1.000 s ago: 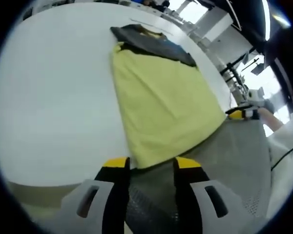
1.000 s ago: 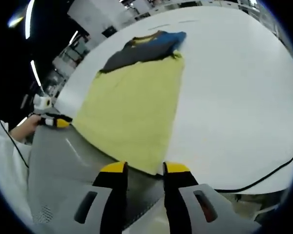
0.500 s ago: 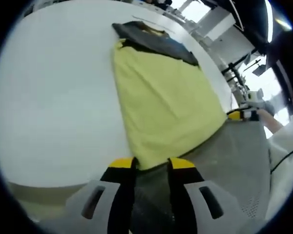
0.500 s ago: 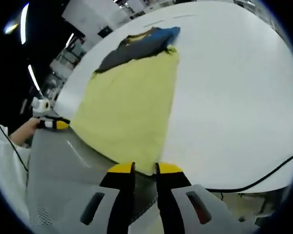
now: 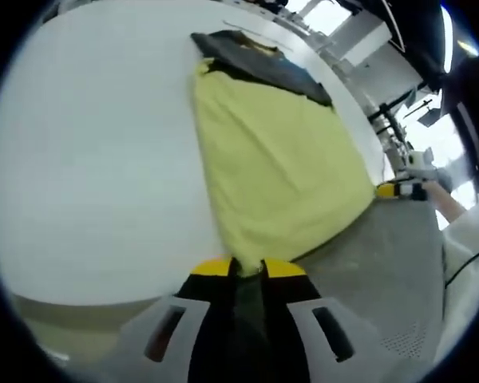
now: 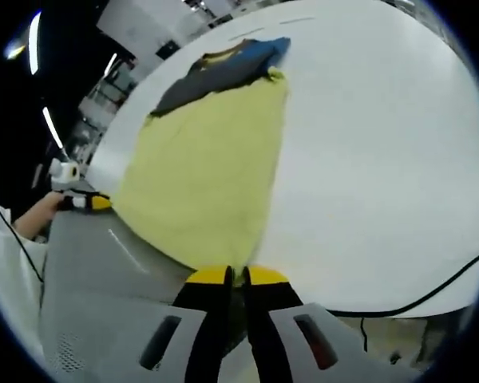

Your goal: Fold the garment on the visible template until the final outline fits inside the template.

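White round table [image 5: 80, 159] carries yellow-and-dark cloth garment [image 5: 279, 175]; left gripper [image 5: 246, 270] and right gripper [image 6: 234, 277], fingers clamped on near hem corners, ready for fold.

Pinching the near corner of the yellow garment [image 5: 275, 163] between the left gripper [image 5: 246, 267] jaws, over a white table [image 5: 88, 159]. Lying flat, dark collar end farthest away. Gripping the far corner beside grey cloth [image 5: 375, 263]: the right gripper [image 5: 399, 190].
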A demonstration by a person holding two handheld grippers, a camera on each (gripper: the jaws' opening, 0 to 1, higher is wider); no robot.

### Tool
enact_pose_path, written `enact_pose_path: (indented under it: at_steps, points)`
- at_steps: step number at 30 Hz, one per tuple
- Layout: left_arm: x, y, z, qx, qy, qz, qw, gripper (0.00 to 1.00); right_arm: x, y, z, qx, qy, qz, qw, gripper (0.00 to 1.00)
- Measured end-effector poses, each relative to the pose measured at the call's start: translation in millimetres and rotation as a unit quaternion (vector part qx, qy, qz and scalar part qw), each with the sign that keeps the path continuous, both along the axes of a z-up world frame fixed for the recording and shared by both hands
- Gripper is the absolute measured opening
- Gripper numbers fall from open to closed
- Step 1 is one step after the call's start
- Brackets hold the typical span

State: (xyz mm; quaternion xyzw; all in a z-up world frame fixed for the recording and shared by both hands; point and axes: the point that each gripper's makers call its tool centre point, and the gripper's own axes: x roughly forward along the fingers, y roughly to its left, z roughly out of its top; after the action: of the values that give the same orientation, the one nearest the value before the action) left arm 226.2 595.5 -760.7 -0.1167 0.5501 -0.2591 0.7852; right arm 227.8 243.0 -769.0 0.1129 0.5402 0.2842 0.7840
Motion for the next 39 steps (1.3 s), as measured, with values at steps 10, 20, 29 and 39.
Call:
enact_pose_path:
  at_steps: [10,20,29,39]
  points:
    - [0.7,3,-3.2,0.01,0.008,0.009,0.9999,0.0,2,1,1.3,0.001,-0.001,0.001,1.0,0.04]
    - [1.9,3,1.6,0.004,0.01,0.011,0.9999,0.0,3,0,7.8,0.007,-0.005,-0.005,0.9999,0.03]
    - [4.1,2,14.8,-0.01,0.0,0.02,0.9998,0.0,3,-1,26.2,0.032,-0.022,-0.017,0.9991,0.03]
    - [3.7,5,34.3,-0.039,-0.016,0.04,0.9983,0.0,4,1,53.7,0.063,-0.068,-0.025,0.9954,0.03]
